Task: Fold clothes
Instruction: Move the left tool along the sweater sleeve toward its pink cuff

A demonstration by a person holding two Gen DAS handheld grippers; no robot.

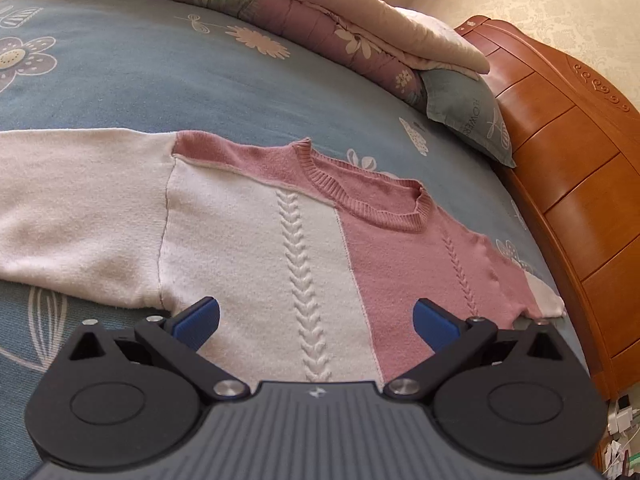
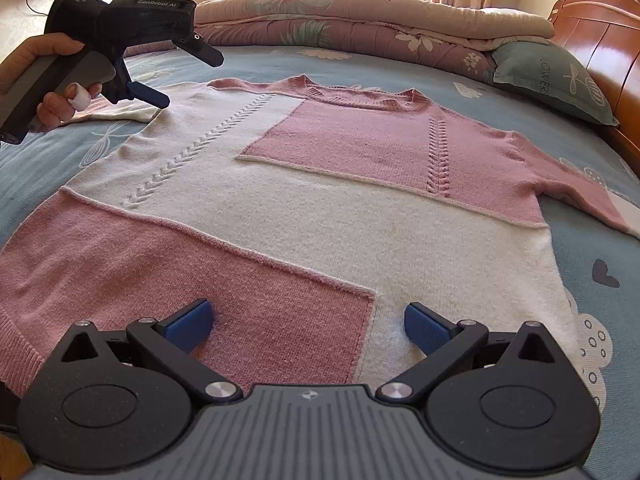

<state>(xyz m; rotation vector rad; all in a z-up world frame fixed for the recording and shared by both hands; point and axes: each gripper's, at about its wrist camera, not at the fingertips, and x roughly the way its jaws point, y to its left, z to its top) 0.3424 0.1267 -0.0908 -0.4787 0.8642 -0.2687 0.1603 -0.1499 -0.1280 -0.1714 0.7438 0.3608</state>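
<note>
A pink and cream knit sweater point(image 2: 320, 208) lies flat and face up on the blue floral bed sheet point(image 2: 592, 248), collar toward the far side. In the left wrist view the sweater point(image 1: 256, 240) shows its collar and its cream left sleeve stretched out to the left. My left gripper point(image 1: 316, 320) is open and empty, just above the sweater's cream chest near the armpit. It also shows in the right wrist view point(image 2: 192, 76), held by a hand above the left shoulder. My right gripper point(image 2: 308, 322) is open and empty, low over the sweater's hem.
A folded pink floral quilt point(image 2: 360, 20) lies along the far side of the bed. A grey-blue pillow point(image 2: 552, 80) leans against the orange wooden headboard point(image 2: 600, 40) at the right. A window with curtains is behind the quilt.
</note>
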